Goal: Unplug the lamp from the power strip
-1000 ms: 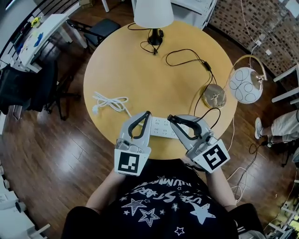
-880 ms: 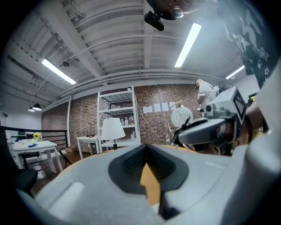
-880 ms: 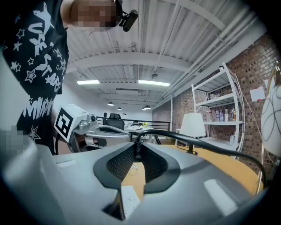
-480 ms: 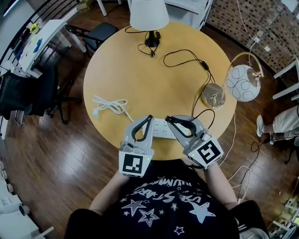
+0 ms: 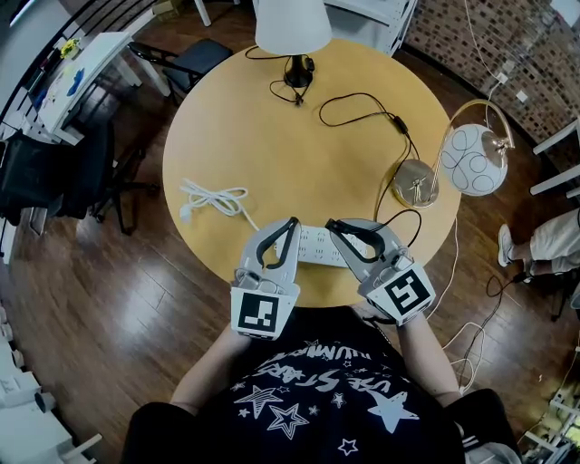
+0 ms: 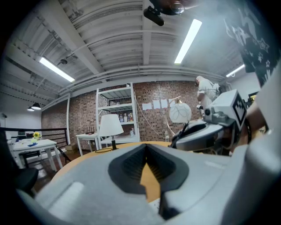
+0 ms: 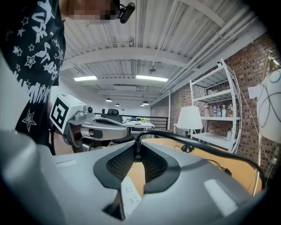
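A white power strip (image 5: 315, 245) lies near the front edge of the round wooden table (image 5: 272, 136). My right gripper (image 5: 330, 224) is shut on a black plug (image 7: 137, 150) above the strip's far edge. Its black cable (image 5: 410, 217) arcs right toward the brass lamp base (image 5: 416, 185). I cannot tell whether the prongs still sit in the strip (image 7: 130, 193). My left gripper (image 5: 291, 221) is shut with nothing in it, its tips over the strip's left part. In the left gripper view the pads (image 6: 146, 147) meet at the tip.
The brass lamp's white globe shade (image 5: 473, 161) hangs past the table's right edge. A second lamp with a white shade (image 5: 292, 25) stands at the far side, its black cord looping across the table. The strip's white cord (image 5: 216, 199) is coiled at the left.
Both grippers stay almost where they were at the strip; only the head view has shifted slightly.
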The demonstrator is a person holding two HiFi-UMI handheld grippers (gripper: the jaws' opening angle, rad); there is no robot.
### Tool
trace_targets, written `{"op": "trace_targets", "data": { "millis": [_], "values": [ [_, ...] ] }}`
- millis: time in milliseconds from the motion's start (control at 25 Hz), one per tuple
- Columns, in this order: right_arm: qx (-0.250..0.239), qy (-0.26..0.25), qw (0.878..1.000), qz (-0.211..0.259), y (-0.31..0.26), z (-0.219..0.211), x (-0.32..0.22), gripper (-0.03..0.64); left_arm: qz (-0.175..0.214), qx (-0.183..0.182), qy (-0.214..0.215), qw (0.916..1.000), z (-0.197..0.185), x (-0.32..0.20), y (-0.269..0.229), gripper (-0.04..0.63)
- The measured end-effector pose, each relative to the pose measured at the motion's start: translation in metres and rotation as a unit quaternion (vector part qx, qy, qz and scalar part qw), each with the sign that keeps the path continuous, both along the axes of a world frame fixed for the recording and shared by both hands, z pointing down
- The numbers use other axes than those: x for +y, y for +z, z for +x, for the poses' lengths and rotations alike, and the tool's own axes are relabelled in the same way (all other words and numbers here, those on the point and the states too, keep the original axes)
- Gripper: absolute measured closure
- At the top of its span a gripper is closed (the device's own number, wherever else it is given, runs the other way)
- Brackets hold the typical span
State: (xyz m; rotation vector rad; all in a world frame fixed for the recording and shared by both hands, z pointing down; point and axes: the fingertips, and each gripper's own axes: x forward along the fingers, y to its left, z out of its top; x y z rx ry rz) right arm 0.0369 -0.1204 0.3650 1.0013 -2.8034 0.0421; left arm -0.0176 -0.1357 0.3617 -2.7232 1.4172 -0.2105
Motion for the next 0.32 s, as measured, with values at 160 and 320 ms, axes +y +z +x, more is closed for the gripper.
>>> {"op": "trace_targets", "data": {
  "millis": [160,320],
  "values": [
    [0.001,0.004,1.0,0.003,-0.0011,0.0006,-0.0004,0.561,-0.001,0.004,-0.004,1.0,0.0002,0.0006,-0.0019,0.592],
    [0.001,0.011,1.0,0.002,-0.0019,0.0037,-0.0021,0.561,0.003,0.004,-0.003,1.0,0.0012,0.0008,-0.0026,0.592]
  ]
}}
